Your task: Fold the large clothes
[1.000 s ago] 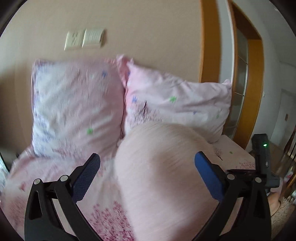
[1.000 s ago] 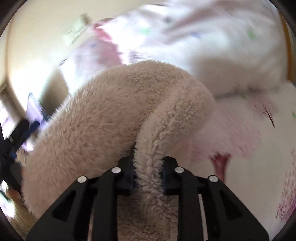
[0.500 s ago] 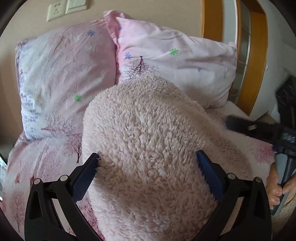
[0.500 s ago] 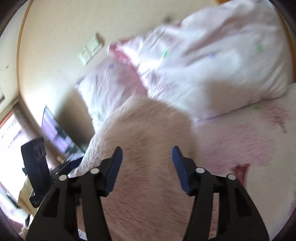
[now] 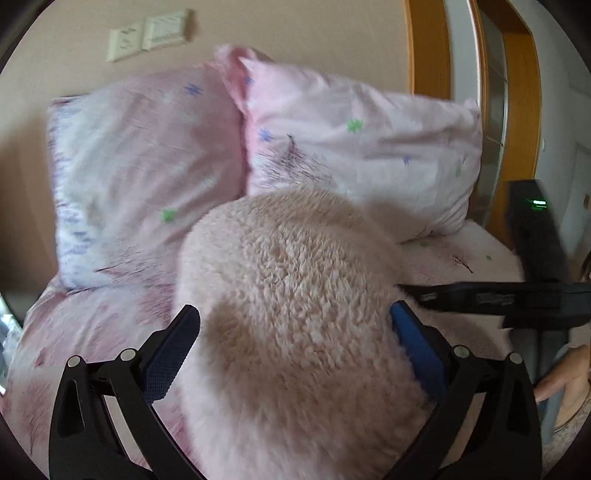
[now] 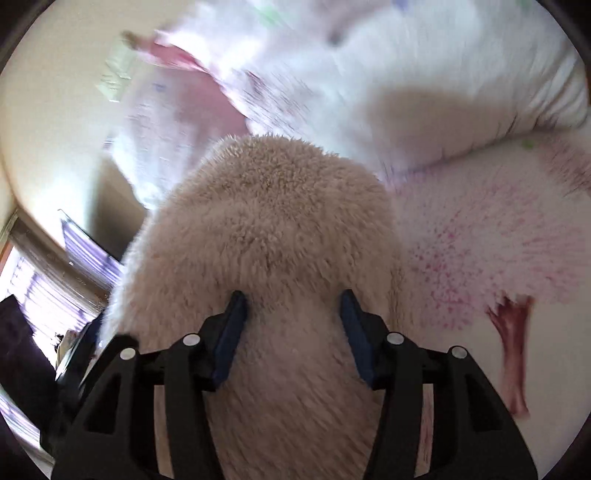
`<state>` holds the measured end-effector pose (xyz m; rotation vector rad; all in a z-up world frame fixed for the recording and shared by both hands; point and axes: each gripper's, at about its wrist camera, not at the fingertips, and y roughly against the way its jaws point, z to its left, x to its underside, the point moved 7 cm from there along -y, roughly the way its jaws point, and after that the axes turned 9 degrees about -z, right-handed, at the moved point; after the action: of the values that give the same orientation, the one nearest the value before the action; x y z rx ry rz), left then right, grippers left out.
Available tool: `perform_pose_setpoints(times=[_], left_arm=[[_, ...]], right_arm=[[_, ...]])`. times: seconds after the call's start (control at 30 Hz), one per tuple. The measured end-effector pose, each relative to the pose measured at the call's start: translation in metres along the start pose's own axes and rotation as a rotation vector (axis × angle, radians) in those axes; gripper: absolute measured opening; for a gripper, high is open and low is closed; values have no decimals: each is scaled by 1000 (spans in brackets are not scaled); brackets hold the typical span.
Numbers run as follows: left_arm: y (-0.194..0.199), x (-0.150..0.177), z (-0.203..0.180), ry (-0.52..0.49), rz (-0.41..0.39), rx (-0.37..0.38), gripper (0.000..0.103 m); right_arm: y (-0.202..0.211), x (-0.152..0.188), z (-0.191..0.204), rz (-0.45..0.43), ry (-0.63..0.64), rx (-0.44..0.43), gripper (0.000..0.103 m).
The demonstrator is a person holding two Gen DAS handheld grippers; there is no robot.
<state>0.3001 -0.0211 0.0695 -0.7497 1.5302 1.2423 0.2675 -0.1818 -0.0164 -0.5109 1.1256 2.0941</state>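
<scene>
Fleece garment [image 5: 295, 295] bunched on bed sheet [image 5: 92, 332], long axis toward pillows [image 5: 351, 147]. Left gripper [image 5: 295, 339] spread wide, straddling fleece. Right gripper [image 6: 291, 325] parted, fleece between pads, not clamped.

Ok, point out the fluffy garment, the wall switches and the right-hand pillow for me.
fluffy garment [image 5: 295, 280]: left wrist view, top of the fleece mound.
wall switches [image 5: 147, 35]: left wrist view, middle of the two plates.
right-hand pillow [image 5: 369, 140]: left wrist view, centre of its face.
</scene>
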Motion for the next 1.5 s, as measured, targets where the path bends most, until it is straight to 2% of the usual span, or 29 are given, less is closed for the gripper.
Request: perform_pose_setpoints(times=[0.13,0.23,0.3,0.33,0.37,0.4,0.47,0.53,0.57,0.7,0.9,1.3,1.37,1.5], left_arm=[[52,12,18,2,-9,-56,102],[73,28,32,64,26,-44,102],[63,44,34,57,83,-52,102],[52,52,27,56,114,-22,102],[49,54,23,66,116,0,102],[48,53,19,80,109,8,102],[59,44,14,81,86,10,102],[76,38,11,47,32,9,102],[81,39,11,27,23,-7,102],[88,46,17,-32,27,-96,102],[93,51,28,-3,43,-111,102],[110,64,34,11,48,-169,102],[118,71,39,22,70,-196,102],[133,90,50,75,116,-211,102]], right_arm=[[38,30,20,-44,52,-1,53],[47,51,21,-50,121,107,54],[22,67,2,19,103,197,54],[10,71,-10,28,93,230,58],[8,68,-15,20,80,235,65],[9,64,-20,12,43,221,67],[33,56,-18,-30,5,181,63],[58,51,-11,-93,49,198,65],[69,51,-7,-119,79,214,69],[82,55,4,-147,129,221,75],[86,55,12,-169,150,240,77],[119,62,53,-264,334,343,101],[125,68,59,-260,343,355,101],[125,91,63,-174,335,368,101]])
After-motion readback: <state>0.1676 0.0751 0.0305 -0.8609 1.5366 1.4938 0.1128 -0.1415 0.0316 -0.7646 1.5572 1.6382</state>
